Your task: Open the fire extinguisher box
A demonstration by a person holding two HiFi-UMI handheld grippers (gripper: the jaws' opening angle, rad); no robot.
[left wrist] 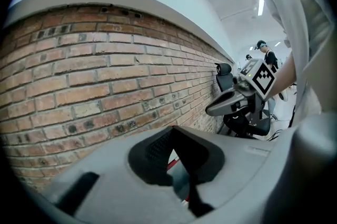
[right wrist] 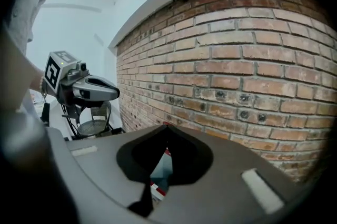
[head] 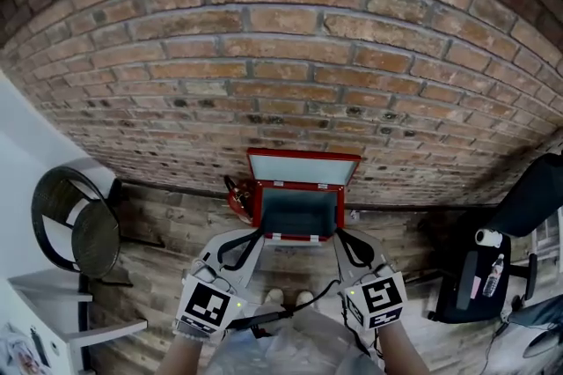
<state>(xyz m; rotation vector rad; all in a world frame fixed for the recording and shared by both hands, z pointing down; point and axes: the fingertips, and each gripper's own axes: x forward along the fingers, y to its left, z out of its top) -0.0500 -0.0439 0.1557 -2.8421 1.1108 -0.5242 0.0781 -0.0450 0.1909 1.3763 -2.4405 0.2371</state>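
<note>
Inside of the fire extinguisher box [head: 297, 236] is a dark teal hollow; contents can't be made out. A red rounded item [head: 236, 197] just left of the box is half hidden behind its side wall. Both hands are cut off at the bottom edge of the head view, and a pale blur covers the body btwn the marker cubes.

The box sits on the floor [head: 167, 224] at the foot of the brick wall [head: 290, 39], lid [head: 303, 168] raised and leaning back on the bricks. The left gripper [head: 256, 232] and right gripper [head: 338, 233] flank the box's front corners. Each one's jaws are closed tip to tip w/ nothing btwn them; that shows at the left gripper [left wrist: 172, 129] and right gripper [right wrist: 166, 126] in their own views. There is bare floor either side of the box. A wire basket [head: 75, 228] stands well apart to the left and an office chair [head: 515, 215] to the right.

Box is red sheet metal and rectangular. Floor is worn wood plank. Bricks are rough and pitted w/ pale mortar. Gripper shells are smooth grey plastic w/ black ribbed pads.
</note>
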